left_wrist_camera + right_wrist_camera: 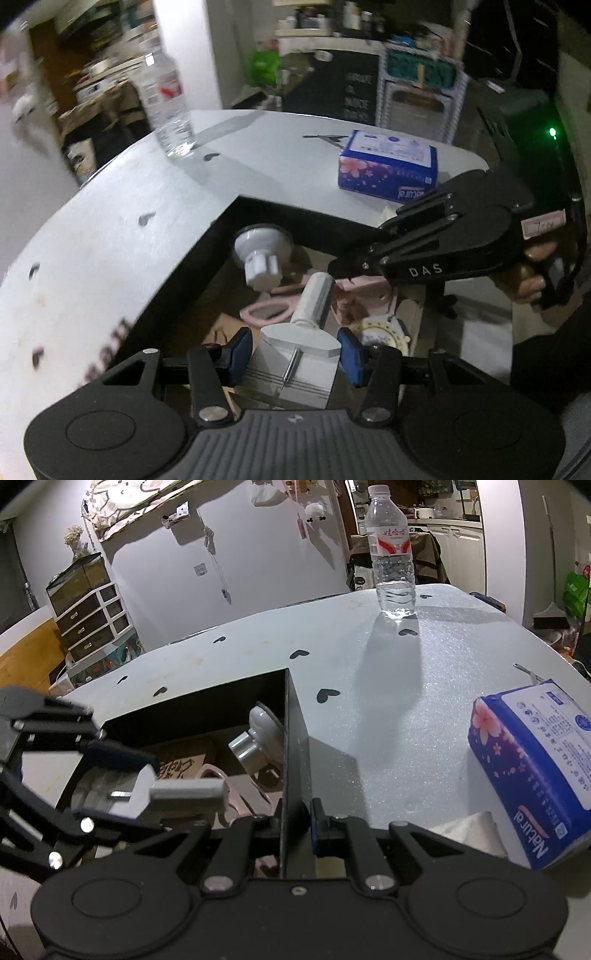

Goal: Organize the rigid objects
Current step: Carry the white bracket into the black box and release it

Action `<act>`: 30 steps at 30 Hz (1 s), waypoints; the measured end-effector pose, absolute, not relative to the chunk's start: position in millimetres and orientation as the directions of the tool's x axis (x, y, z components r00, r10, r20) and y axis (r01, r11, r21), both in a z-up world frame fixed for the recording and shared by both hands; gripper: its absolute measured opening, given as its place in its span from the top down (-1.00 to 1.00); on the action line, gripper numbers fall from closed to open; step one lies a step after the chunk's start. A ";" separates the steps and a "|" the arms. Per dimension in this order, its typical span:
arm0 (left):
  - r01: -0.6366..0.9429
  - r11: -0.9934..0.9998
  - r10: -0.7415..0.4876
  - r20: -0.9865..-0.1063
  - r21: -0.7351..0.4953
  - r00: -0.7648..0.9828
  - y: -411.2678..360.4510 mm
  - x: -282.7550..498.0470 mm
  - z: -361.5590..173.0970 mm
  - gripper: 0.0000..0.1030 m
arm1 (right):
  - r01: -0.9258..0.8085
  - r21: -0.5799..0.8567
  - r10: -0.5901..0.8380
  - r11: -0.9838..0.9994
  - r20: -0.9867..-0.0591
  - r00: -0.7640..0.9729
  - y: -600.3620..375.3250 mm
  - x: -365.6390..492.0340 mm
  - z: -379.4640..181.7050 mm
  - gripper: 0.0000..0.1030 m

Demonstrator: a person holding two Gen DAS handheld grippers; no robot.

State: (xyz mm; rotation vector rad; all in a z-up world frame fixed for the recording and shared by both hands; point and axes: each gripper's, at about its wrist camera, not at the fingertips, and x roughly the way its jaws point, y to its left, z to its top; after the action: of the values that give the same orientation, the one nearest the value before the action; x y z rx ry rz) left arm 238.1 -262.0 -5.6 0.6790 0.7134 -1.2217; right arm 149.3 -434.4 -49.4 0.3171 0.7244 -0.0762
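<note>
My left gripper (295,350) is shut on a pale grey block with a round handle (295,373), held over the open black box (295,212). The right wrist view shows that left gripper (122,786) at the left, with the grey block's handle (188,794) sticking out sideways above the box. My right gripper (295,823) is shut on the box's thin black side wall (293,738); the left wrist view has the right gripper (347,264) at the box's right edge. Inside lie a white suction-cup knob (260,254) and pink pieces (266,312).
The box stands on a white table cover with black heart marks (369,657). A clear water bottle (393,554) stands at the far side. A blue tissue pack (532,771) lies to the right of the box. A hand (532,273) holds the right gripper's handle.
</note>
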 end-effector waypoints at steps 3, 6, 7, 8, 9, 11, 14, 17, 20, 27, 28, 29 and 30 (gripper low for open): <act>0.984 0.144 -0.586 -0.793 0.102 0.168 -269.6 245.5 -3.2 0.01 | 0.182 0.258 0.038 0.949 -0.665 0.746 -434.1 150.9 -49.2 0.78; 0.986 0.137 -0.601 -0.784 0.092 0.157 -274.6 257.1 -3.6 0.00 | 0.187 0.257 0.034 0.948 -0.667 0.744 -433.9 152.4 -49.3 0.78; 0.986 0.152 -0.610 -0.778 0.073 0.152 -275.7 262.3 -4.5 -0.02 | 0.189 0.258 0.034 0.948 -0.668 0.744 -434.2 152.8 -49.7 0.78; 0.984 0.170 -0.619 -0.771 0.054 0.149 -276.2 267.3 -6.4 -0.03 | 0.190 0.258 0.033 0.947 -0.668 0.743 -434.0 152.9 -49.6 0.78; 0.982 0.185 -0.622 -0.768 0.041 0.149 -276.4 271.5 -8.4 -0.06 | 0.190 0.257 0.033 0.947 -0.669 0.743 -434.1 153.0 -49.6 0.78; 0.978 0.208 -0.613 -0.775 0.030 0.155 -276.2 276.6 -12.6 -0.39 | 0.190 0.256 0.032 0.948 -0.669 0.742 -434.3 153.2 -49.7 0.79; 0.975 0.220 -0.613 -0.775 0.021 0.155 -271.5 278.4 -14.3 -0.52 | 0.190 0.254 0.031 0.948 -0.671 0.741 -434.0 154.3 -49.7 0.79; 0.974 0.228 -0.616 -0.773 0.013 0.154 -267.0 276.9 -13.4 -0.67 | 0.190 0.254 0.031 0.948 -0.671 0.741 -434.1 154.5 -49.7 0.79; 0.973 0.232 -0.626 -0.764 0.007 0.155 -261.5 274.6 -10.6 -0.77 | 0.190 0.254 0.031 0.948 -0.671 0.741 -434.1 154.6 -49.7 0.79; 0.965 0.262 -0.650 -0.740 -0.006 0.173 -250.9 268.5 -0.7 -0.87 | 0.192 0.250 0.027 0.949 -0.672 0.740 -433.9 155.5 -49.9 0.80; 0.963 0.270 -0.655 -0.735 -0.009 0.177 -249.2 267.5 1.3 -0.90 | 0.192 0.248 0.026 0.949 -0.673 0.740 -434.0 155.7 -50.1 0.80; 0.959 0.281 -0.659 -0.730 -0.012 0.184 -247.2 266.4 3.6 -0.91 | 0.193 0.248 0.025 0.949 -0.673 0.739 -434.3 155.7 -50.5 0.80; 0.955 0.295 -0.662 -0.724 -0.017 0.192 -244.8 265.3 6.2 -0.92 | 0.193 0.247 0.025 0.949 -0.673 0.739 -434.4 155.8 -50.5 0.80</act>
State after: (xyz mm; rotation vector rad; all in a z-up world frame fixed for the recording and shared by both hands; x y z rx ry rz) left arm 265.3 -244.8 6.2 0.5003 0.7065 -1.2035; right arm 155.8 -434.4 -50.5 0.3129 0.7358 -0.0940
